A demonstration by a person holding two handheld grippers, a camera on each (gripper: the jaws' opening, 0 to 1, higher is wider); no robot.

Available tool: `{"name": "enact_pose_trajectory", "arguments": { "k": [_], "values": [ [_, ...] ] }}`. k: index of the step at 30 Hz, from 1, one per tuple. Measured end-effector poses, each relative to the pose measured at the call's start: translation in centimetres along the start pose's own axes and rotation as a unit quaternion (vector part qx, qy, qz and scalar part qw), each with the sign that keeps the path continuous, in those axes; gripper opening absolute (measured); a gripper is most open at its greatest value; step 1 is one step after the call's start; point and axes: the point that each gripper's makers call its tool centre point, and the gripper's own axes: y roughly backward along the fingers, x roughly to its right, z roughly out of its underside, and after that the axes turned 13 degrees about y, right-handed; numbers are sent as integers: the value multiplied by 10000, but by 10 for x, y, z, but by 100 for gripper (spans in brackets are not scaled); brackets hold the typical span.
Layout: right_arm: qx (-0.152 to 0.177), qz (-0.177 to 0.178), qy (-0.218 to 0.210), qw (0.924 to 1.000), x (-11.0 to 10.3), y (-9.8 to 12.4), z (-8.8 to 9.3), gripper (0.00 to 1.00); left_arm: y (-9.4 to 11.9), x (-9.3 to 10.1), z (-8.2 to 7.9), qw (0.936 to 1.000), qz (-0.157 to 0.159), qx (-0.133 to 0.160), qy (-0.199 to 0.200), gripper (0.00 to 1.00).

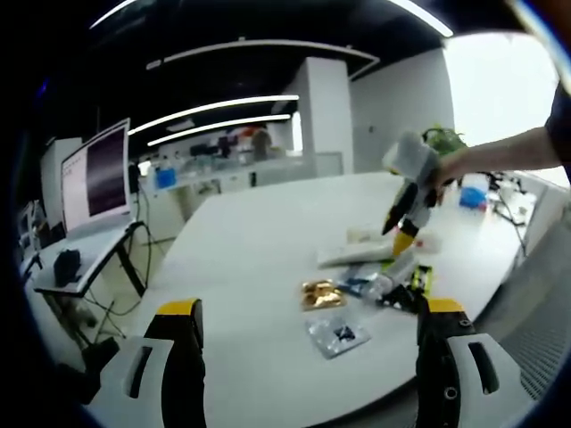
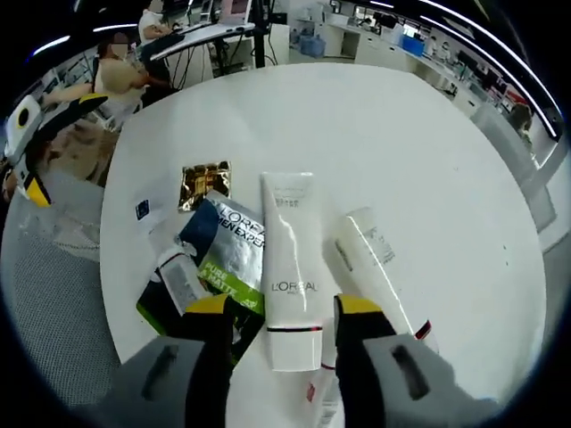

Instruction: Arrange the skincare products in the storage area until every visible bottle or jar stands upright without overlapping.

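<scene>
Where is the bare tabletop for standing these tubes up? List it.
Free: the wide white table beyond the L'Oreal tube and right of the second white tube. Crowded: the near-left edge, where the gold sachet, green packet and small tube overlap, ahead of the right gripper.

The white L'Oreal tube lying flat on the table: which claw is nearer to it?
Right. The right claw hangs directly above the white L'Oreal tube, jaws open. The left claw sits back at the table edge.
</scene>
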Motion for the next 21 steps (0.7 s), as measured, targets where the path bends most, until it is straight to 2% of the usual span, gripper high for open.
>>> {"name": "enact_pose_trajectory", "arguments": {
  "k": [4,7,16,21],
  "values": [
    [60,-95,-144,9998,-1,-7,-5,45,0,1,0,10000,3,-23,4,97],
    [-137,-142,-59,9998,0,-15,-1,43,0,1,0,10000,-4,-21,3,97],
    [-310,-221,-22,9993,6,-23,-1,40,0,0,0,10000,-49,-39,13,97],
    [-490,-196,100,9986,9,-27,4,32,0,-1,0,10000,-86,-41,23,97]
  ]
}}
